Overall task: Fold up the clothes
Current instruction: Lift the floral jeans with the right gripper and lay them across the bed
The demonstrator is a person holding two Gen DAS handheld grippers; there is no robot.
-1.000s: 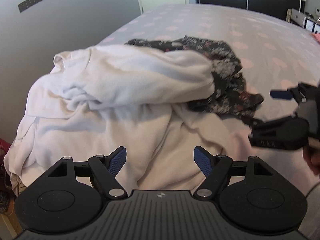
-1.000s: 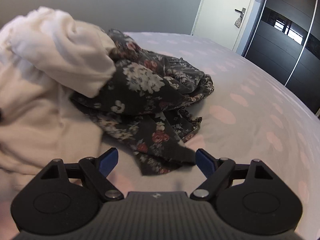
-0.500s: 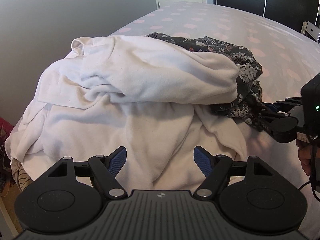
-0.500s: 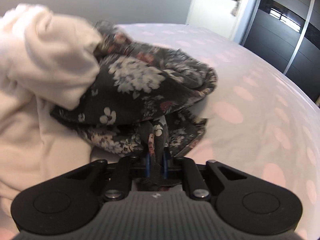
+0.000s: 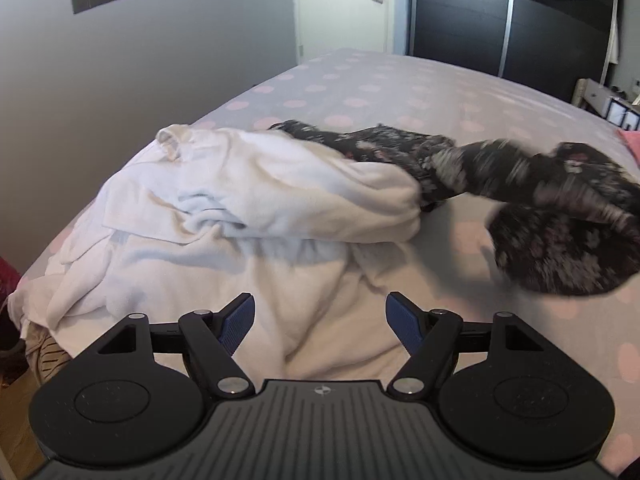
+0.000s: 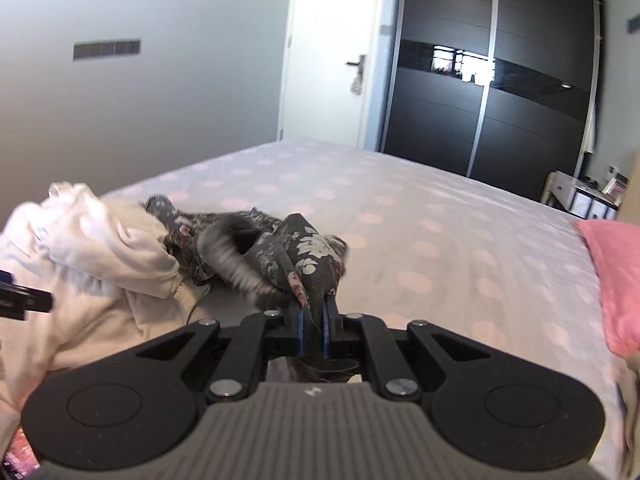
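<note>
Right wrist view shows the right gripper [image 6: 314,330] at lower centre, clamped on a corner of the dark floral garment [image 6: 280,256], whose length trails up and left to where its far end lies under the white garment [image 6: 100,248]. In the left wrist view, the left gripper [image 5: 320,320] hangs spread wide and empty above the white garment [image 5: 260,208], so the right is judged better placed to draw the floral piece out rightward onto the dotted bedsheet [image 6: 440,216].
</note>
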